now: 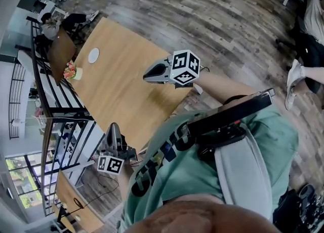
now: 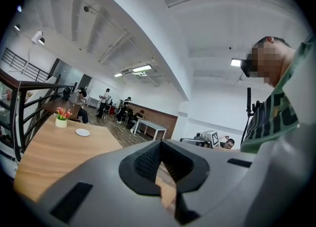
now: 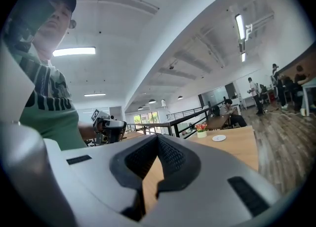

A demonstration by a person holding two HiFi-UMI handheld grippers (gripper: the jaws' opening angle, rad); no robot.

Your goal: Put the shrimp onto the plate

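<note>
I am holding a gripper in each hand at the near end of a long wooden tabletop (image 1: 121, 92). In the head view my left gripper (image 1: 112, 125) is sitting at about 7 o'clock, by the tabletop's near edge, with its tip aimed toward 12 o'clock. My right gripper (image 1: 145, 77) is hanging over the tabletop near the centre of the picture, pointing toward 9 o'clock.

In the left gripper view its fingers (image 2: 147, 163) are pressing together at the tips with nothing between them. In the right gripper view its fingers (image 3: 170, 154) are meeting at the tips in the same way, also holding nothing.

The plate (image 1: 93, 55), small, round and white, is lying near the far end of the tabletop, at about 10 o'clock from my right gripper. A stretch of bare wood is lying between them. A small pot of flowers (image 1: 73, 71) is standing near the plate, at its 8 o'clock. I cannot make out the shrimp in any view.

A dark metal railing (image 1: 55, 103) is running along the tabletop's far side. Beyond it, at 11 o'clock, a seated person (image 1: 53, 27) is leaning over another table. Wooden floor (image 1: 228, 19) is filling the upper right.
</note>
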